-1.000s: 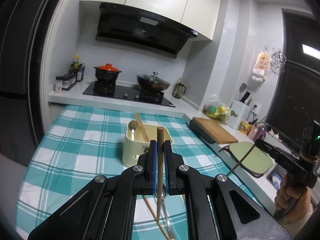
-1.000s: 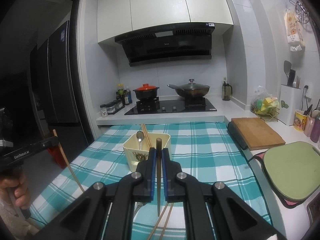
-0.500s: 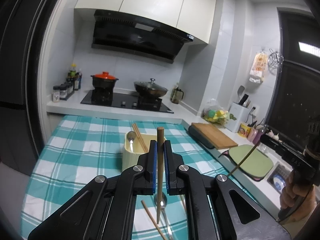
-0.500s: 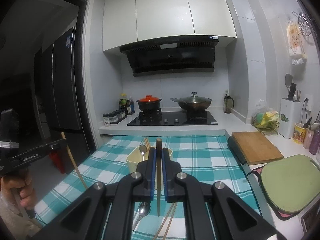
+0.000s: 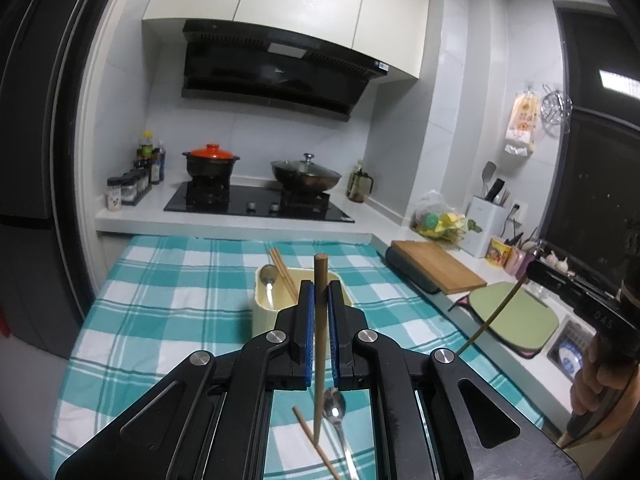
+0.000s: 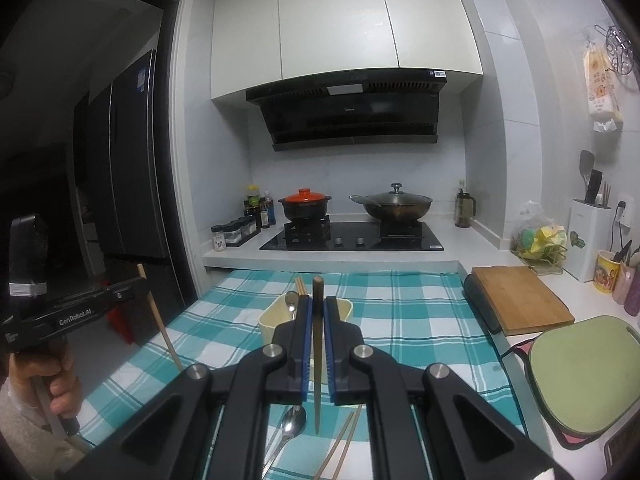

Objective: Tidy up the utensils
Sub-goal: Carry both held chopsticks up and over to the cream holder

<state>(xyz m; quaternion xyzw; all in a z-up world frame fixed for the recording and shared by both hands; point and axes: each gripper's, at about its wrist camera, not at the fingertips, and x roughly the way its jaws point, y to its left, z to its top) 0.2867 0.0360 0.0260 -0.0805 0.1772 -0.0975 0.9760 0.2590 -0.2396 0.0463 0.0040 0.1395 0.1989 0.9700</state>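
In the left wrist view my left gripper (image 5: 320, 286) is shut on a light wooden chopstick (image 5: 319, 340) that stands upright. Behind it is the cream utensil holder (image 5: 264, 316), with a spoon and chopsticks inside. A loose spoon (image 5: 335, 412) and a loose chopstick (image 5: 316, 444) lie on the checked cloth below. In the right wrist view my right gripper (image 6: 319, 300) is shut on a darker chopstick (image 6: 318, 380), also upright, in front of the holder (image 6: 272, 322). A spoon (image 6: 292, 428) and two chopsticks (image 6: 344, 448) lie beneath it.
The teal checked cloth (image 5: 168, 304) covers the table. To the right are a wooden cutting board (image 6: 520, 296) and a green mat (image 6: 580, 372). The stove with a red-lidded pot (image 6: 306, 204) and a wok (image 6: 396, 204) is at the back. A dark fridge (image 6: 124, 184) stands to the left.
Both views have tipped up very slightly. Each gripper stays shut on its chopstick, and nothing on the cloth has moved.
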